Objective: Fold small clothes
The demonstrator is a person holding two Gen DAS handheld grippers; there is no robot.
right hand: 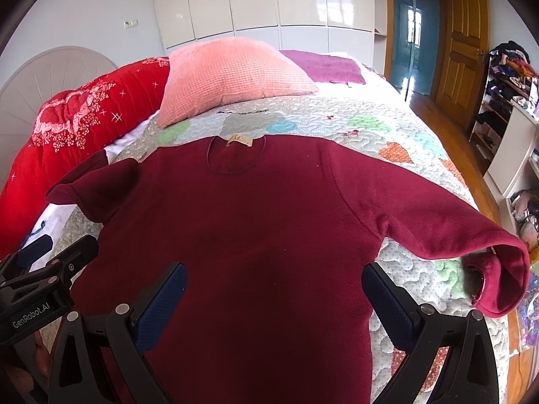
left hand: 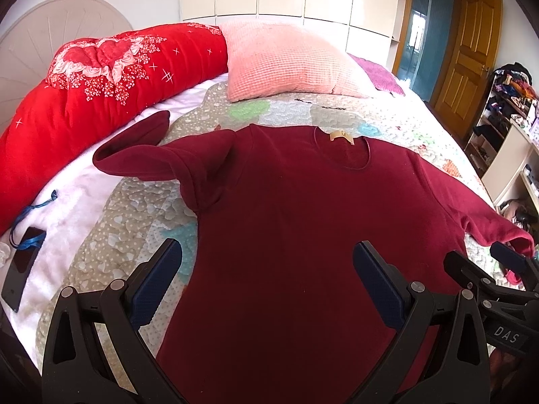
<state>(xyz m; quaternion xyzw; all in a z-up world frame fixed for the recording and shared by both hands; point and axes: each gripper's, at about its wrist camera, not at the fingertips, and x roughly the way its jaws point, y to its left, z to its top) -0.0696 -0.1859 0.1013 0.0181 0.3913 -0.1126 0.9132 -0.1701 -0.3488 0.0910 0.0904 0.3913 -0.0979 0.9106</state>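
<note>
A dark red long-sleeved top (left hand: 303, 208) lies flat, front up, on the quilted bedspread (left hand: 141, 208), collar and tan label (left hand: 342, 137) away from me. Its left sleeve (left hand: 141, 155) is bunched and folded back; its right sleeve (right hand: 454, 232) stretches out with the cuff curled up near the bed's edge. My left gripper (left hand: 267, 282) is open above the top's lower body, holding nothing. My right gripper (right hand: 274, 298) is open over the lower body too, empty. The top also fills the right wrist view (right hand: 256, 222). Each gripper shows at the other view's edge.
A pink pillow (left hand: 286, 64) and a red floral bolster (left hand: 101, 80) lie at the bed's far and left sides. A purple cloth (right hand: 323, 65) lies beyond the pillow. A dark phone with blue strap (left hand: 22, 266) lies at left. Shelves with clutter (right hand: 508, 101) stand right.
</note>
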